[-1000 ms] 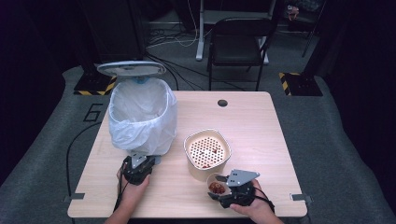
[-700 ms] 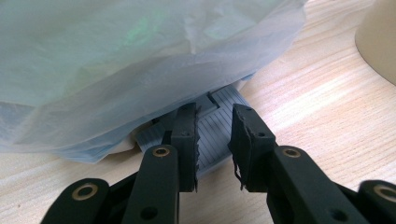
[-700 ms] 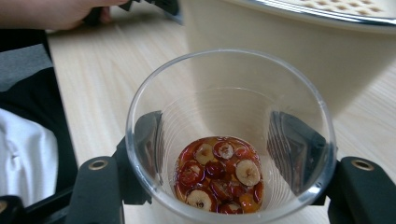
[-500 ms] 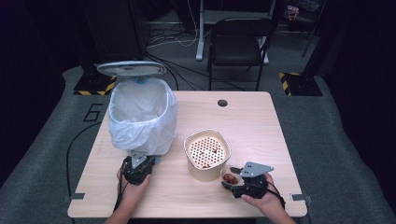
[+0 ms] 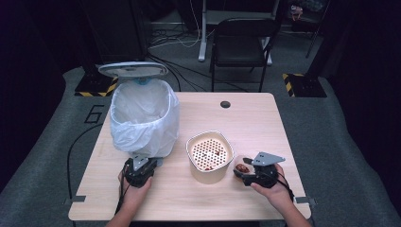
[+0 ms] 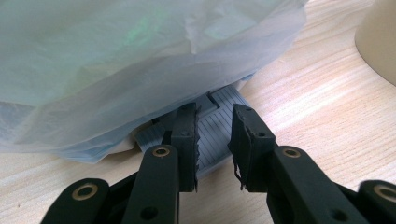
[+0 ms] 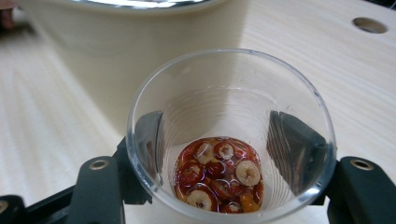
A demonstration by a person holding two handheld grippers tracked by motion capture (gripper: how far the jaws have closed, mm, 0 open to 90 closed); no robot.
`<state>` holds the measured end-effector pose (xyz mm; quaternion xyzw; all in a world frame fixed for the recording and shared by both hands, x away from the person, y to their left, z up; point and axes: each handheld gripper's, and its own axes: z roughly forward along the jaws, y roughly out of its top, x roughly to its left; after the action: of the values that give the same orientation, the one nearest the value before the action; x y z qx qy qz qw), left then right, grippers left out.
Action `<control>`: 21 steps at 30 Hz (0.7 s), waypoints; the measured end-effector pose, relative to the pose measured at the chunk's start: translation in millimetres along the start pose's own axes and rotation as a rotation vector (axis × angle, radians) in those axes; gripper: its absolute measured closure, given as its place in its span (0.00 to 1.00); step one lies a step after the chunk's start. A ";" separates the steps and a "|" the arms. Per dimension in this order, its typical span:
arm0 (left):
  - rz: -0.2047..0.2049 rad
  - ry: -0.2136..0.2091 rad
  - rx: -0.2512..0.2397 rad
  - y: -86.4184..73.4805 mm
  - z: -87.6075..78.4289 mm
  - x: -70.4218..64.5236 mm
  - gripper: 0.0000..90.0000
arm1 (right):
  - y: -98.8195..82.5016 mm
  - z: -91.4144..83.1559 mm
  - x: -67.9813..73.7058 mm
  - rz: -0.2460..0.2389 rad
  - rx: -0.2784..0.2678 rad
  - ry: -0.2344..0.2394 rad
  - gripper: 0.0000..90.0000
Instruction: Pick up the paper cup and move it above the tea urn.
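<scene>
Right gripper [image 5: 244, 173] clamps a clear plastic cup [image 7: 231, 135] with red fruit slices in syrup at its bottom, held upright just beside the cream round tub with the perforated strainer insert [image 5: 208, 152] on the wooden table [image 5: 246, 118]. Left gripper [image 6: 215, 140], jaws drawn narrow, seems to press the grey ribbed pedal [image 6: 219, 128] of the white-bagged bin [image 5: 144, 116], though contact is partly hidden. A tight squeeze could buckle the thin cup; a hasty tilt could splash syrup past the strainer, and a slipped pedal would drop the lid [image 5: 133, 69].
</scene>
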<state>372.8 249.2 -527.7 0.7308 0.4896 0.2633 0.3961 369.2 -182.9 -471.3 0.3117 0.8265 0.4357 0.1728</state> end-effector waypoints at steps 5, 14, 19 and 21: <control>-0.001 0.000 -0.006 -0.2 0.4 0.0 0.80 | 10.0 1.1 -17.6 0.015 -0.009 -0.036 0.40; 0.005 -0.001 0.002 0.1 -0.2 0.3 0.79 | 44.6 -2.4 -45.2 0.027 -0.051 -0.074 0.41; -0.006 0.000 -0.011 -0.3 0.7 -0.1 0.79 | 64.8 -8.8 -57.7 0.037 -0.112 -0.096 0.41; -0.005 0.000 -0.011 -0.3 0.7 0.1 0.80 | 75.8 -10.4 -62.3 0.038 -0.115 -0.098 0.41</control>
<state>373.2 249.1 -528.3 0.7274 0.4899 0.2650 0.4007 437.5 -198.4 -401.9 0.3379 0.7845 0.4700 0.2224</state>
